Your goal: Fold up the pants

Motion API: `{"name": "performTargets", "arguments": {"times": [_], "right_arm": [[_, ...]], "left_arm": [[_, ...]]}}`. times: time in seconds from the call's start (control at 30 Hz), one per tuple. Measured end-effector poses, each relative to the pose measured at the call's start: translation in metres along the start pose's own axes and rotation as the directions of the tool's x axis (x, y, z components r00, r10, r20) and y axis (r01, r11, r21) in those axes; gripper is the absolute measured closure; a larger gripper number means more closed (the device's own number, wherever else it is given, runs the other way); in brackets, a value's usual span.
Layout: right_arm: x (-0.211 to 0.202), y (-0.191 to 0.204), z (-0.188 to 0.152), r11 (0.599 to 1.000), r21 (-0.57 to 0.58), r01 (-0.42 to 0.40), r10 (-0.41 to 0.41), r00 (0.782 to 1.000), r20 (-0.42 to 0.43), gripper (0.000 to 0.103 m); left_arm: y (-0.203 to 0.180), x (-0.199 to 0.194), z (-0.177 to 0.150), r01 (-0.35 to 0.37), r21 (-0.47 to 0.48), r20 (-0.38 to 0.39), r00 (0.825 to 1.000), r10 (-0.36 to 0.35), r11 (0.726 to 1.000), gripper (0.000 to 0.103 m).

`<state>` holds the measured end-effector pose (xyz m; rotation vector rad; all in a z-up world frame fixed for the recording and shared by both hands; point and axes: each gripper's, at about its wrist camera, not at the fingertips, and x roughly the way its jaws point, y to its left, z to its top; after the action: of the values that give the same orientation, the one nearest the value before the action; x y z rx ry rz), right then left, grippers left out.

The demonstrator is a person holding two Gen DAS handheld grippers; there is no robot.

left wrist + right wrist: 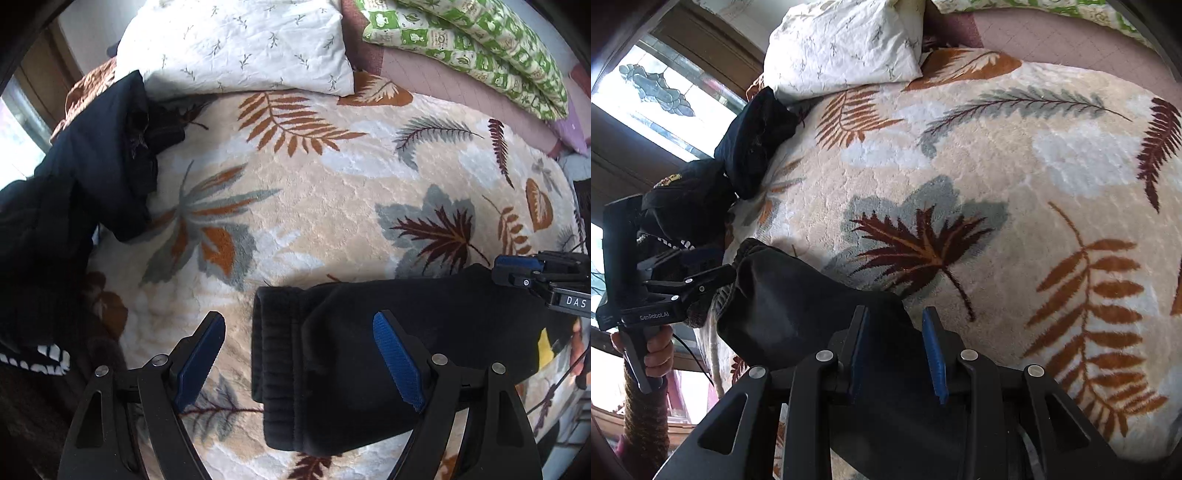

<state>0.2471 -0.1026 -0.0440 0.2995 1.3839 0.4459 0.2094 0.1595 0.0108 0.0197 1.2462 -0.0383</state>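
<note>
Pants [369,354] between left gripper [306,354] fingers (parted)

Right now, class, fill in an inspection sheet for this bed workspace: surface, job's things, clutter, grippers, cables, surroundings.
Surface: leaf-print blanket over the bed.
Job's things: black pants bunched at the near edge, ribbed waistband toward the left.
Clutter: dark clothes piled left; white pillow; green patterned bedding.
Grippers: left gripper open above the waistband; right gripper open, pants fabric between its fingers.
Cables: thin black cable below the left gripper's handle.
Surroundings: window at left.
</note>
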Motion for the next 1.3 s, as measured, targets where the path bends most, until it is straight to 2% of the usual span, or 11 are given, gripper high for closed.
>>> {"name": "performTargets", "arguments": {"times": [0.27, 0.33, 0.4, 0.47, 0.53, 0.63, 0.73, 1.0, 1.1, 1.2, 1.3], "right_arm": [[0.023, 0.004, 0.008, 0.996, -0.087, -0.014, 0.006, 0.996, -0.09, 0.063], [0.024, 0.01, 0.004, 0.99, -0.143, 0.004, -0.017, 0.996, -0.093, 0.072], [0.021, 0.017, -0.002, 0.984, -0.18, 0.007, -0.022, 0.996, -0.081, 0.095], [0.015, 0.023, -0.007, 0.979, -0.202, 0.042, -0.055, 0.997, -0.057, 0.097], [0.006, 0.032, -0.006, 0.967, -0.239, 0.094, -0.101, 0.995, -0.016, 0.098], [-0.009, 0.038, 0.009, 0.963, -0.228, 0.143, -0.127, 0.988, 0.086, 0.098], [0.003, 0.031, 0.013, 0.962, -0.213, 0.17, -0.157, 0.985, 0.077, 0.098], [0.033, 0.008, 0.009, 0.966, -0.148, 0.211, -0.202, 0.977, 0.075, 0.097], [0.03, 0.007, 0.008, 0.972, -0.121, 0.203, -0.195, 0.978, 0.076, 0.093], [-0.002, 0.007, 0.007, 0.99, -0.059, 0.125, -0.116, 0.984, 0.135, 0.092], [-0.042, 0.01, -0.008, 0.997, -0.022, 0.069, -0.063, 0.978, 0.197, 0.087]], "left_arm": [[0.03, 0.028, -0.004, 0.033, -0.09, -0.062, 0.997, -0.039, 0.995, 0.016], [0.033, 0.038, -0.007, 0.065, -0.11, -0.084, 0.994, -0.074, 0.992, 0.016], [0.035, 0.046, -0.009, 0.112, -0.122, -0.095, 0.988, -0.124, 0.986, 0.017], [0.032, 0.048, -0.009, 0.11, -0.122, -0.083, 0.989, -0.12, 0.986, 0.027], [0.029, 0.045, -0.004, 0.126, -0.128, -0.063, 0.989, -0.135, 0.984, 0.049], [0.023, 0.044, 0.004, 0.087, -0.131, -0.031, 0.995, -0.092, 0.988, 0.052], [0.011, 0.054, 0.003, 0.035, -0.092, -0.052, 0.998, -0.04, 0.995, 0.056], [-0.012, 0.063, -0.009, -0.109, 0.03, -0.006, 0.994, 0.109, 0.994, 0.046], [-0.011, 0.055, -0.011, -0.094, 0.013, -0.005, 0.996, 0.094, 0.996, 0.046], [-0.001, 0.037, -0.015, -0.069, -0.016, 0.0, 0.998, 0.069, 0.998, 0.044], [0.009, 0.012, -0.024, -0.058, -0.041, 0.038, 0.997, 0.06, 0.997, 0.028]]}}
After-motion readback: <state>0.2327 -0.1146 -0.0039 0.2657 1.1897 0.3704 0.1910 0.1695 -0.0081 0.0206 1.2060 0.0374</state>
